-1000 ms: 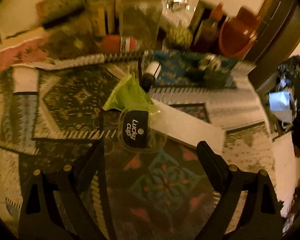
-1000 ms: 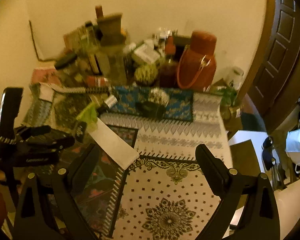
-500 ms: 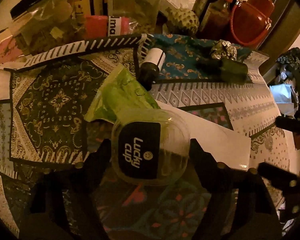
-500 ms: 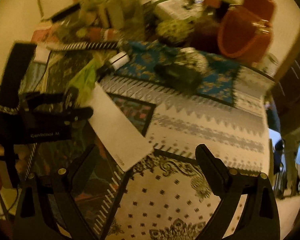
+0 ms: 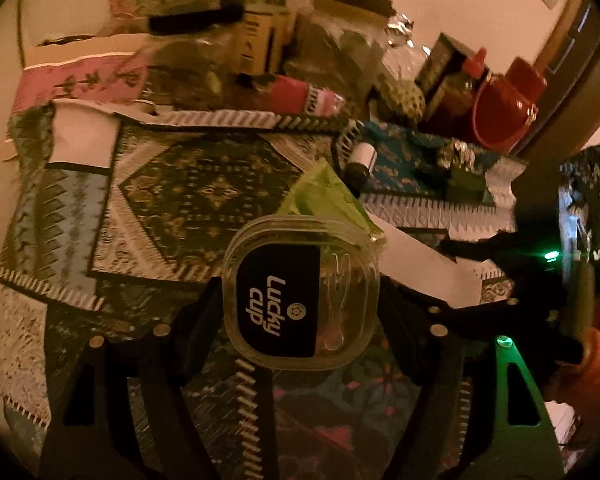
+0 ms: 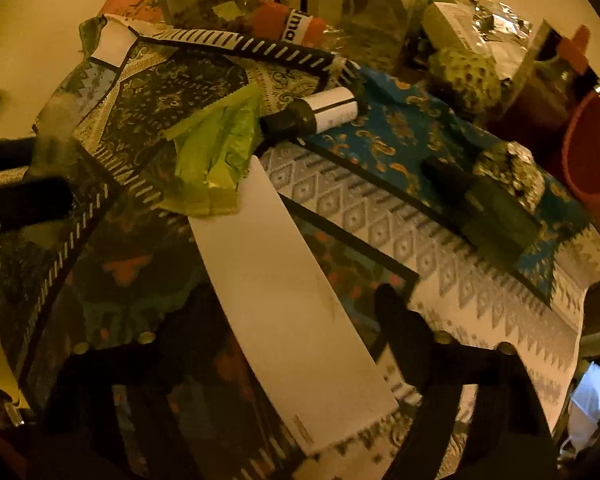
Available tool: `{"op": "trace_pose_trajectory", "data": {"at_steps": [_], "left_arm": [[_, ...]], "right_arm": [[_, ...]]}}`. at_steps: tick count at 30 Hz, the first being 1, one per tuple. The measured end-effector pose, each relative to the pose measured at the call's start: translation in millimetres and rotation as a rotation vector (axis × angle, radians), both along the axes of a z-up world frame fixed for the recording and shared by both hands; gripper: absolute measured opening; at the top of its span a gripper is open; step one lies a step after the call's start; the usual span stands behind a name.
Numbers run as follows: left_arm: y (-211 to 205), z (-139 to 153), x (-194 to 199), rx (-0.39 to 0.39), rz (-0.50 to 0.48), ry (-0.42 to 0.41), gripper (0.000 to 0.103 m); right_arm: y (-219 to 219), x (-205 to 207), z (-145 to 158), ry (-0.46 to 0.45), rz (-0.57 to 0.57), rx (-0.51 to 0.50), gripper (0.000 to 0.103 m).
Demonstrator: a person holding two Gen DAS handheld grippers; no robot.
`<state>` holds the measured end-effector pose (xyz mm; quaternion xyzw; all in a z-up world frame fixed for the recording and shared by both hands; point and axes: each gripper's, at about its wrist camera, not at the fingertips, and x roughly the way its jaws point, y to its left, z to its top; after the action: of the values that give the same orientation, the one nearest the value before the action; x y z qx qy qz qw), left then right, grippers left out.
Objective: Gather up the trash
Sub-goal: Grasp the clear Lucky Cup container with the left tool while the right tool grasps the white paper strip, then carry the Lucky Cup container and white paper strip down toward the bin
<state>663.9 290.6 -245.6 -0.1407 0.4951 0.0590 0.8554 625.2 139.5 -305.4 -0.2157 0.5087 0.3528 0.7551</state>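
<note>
Clear plastic cup point(image 5: 302, 294) sits clamped in the left gripper point(image 5: 300, 300); the right gripper point(image 6: 284, 332), jaws closing, straddles a white card point(image 6: 284, 292), wrapper point(image 6: 216, 152) at eleven o'clock.

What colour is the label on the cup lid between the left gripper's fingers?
Black with white "Lucky cup" lettering, on the clear lid. The left wrist view shows it best.

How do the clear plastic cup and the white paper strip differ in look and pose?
The cup is clear and rounded with a black "Lucky cup" label; the paper strip is flat, long and plain white. The cup sits between the left gripper fingers; the strip lies on the patterned cloth. Both touch the green wrapper.
</note>
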Motion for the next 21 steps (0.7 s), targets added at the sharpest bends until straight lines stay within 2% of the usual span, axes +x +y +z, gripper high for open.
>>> {"op": "trace_pose_trajectory", "data": {"at_steps": [6,12,17,21], "left_arm": [[-2.9,22.4,0.0,0.023,-0.001,-0.044,0.074],[-21.8,45.0,0.6,0.024,-0.02,-0.104,0.074],[-51.7,68.4,-6.6,0.023,-0.049,-0.159,0.074],[-84.9,95.4,-19.4,0.043,-0.06,-0.222,0.074]], "right_arm": [[-3.7,-5.7,2.6,-0.001,-0.021,0.033,0.051],[-36.8,-19.6,14.7,0.053,-0.139,0.09,0.049],[-78.4,-30.7,54.7,0.011,-0.256,0.166,0.048],[-121.2,-46.3,96.3,-0.057,-0.333,0.245,0.048]]}}
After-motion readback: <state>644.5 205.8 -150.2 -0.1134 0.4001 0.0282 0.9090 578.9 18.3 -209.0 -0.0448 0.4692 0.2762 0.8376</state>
